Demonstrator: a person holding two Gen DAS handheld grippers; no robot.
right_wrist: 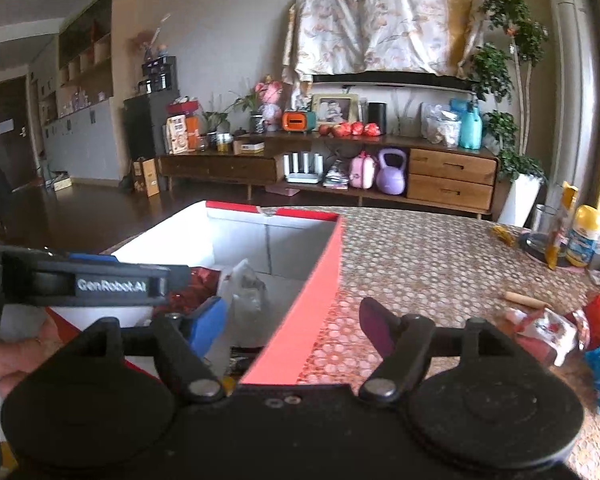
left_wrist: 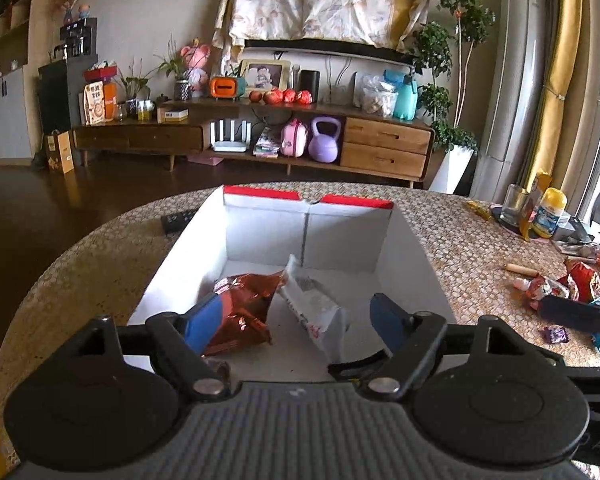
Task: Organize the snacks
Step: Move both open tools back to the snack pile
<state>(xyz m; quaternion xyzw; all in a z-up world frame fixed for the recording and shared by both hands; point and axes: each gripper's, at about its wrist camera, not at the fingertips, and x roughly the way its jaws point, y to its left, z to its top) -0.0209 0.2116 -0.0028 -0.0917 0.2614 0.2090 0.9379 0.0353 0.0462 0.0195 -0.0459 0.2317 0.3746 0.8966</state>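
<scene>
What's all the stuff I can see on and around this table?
Box: one, white inside, red outside, on the table.
Copper snack bag: one, shiny, inside the box.
White snack bag: one, inside the box, beside the copper one.
Loose snacks: several, red, white, blue, on the table's right side.
Yellow-capped bottle: one, far right.
Table: one, round, woven beige mat.
Purple kettlebell: one, on the sideboard shelf.
Left gripper: open, above the box.
Right gripper: open, straddling the box's red wall.
</scene>
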